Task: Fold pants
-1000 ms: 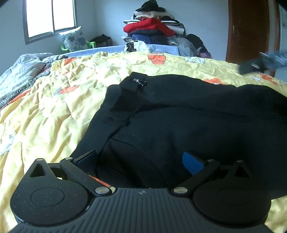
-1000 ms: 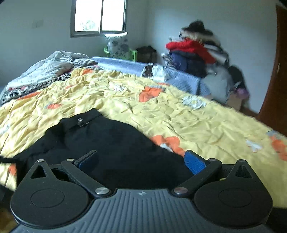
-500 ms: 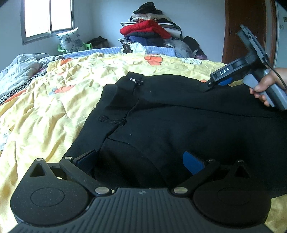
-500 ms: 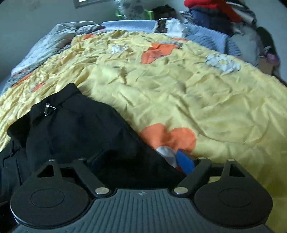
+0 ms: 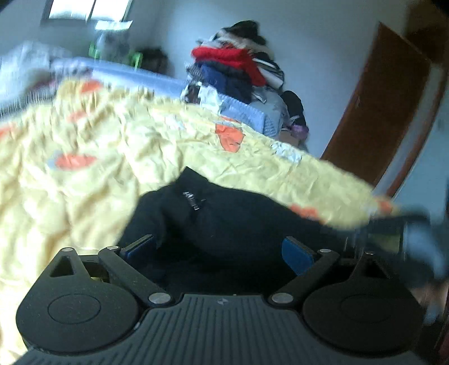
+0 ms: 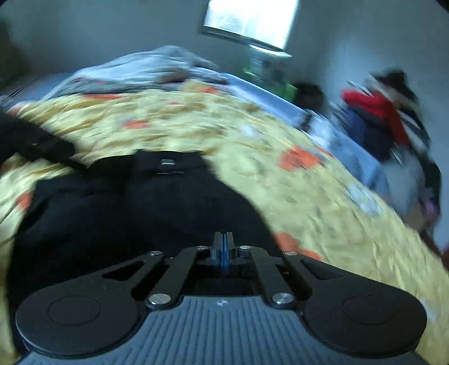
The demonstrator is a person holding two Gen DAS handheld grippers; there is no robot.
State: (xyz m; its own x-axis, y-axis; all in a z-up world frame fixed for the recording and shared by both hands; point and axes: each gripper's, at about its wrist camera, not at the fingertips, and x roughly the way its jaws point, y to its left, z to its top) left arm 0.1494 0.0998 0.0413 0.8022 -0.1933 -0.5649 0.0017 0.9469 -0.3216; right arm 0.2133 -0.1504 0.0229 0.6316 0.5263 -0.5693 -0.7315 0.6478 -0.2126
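Black pants lie on the yellow bedspread, with a metal clasp at the waistband. My left gripper is open, its blue pads spread wide over the dark cloth and holding nothing. In the right wrist view the pants fill the lower left. My right gripper is shut, its jaws pressed together at the pants' edge; the cloth seems pinched between them. Both views are blurred by motion. The right gripper shows as a dark blur at the left wrist view's right edge.
A pile of clothes stands beyond the bed's far end. A brown door is at the right. A grey blanket lies bunched at the far side of the bed, under a window.
My right gripper has closed from wide open to shut at the pants' edge. Both cameras have swung and tilted, so both views are now blurred. The left gripper stays open.
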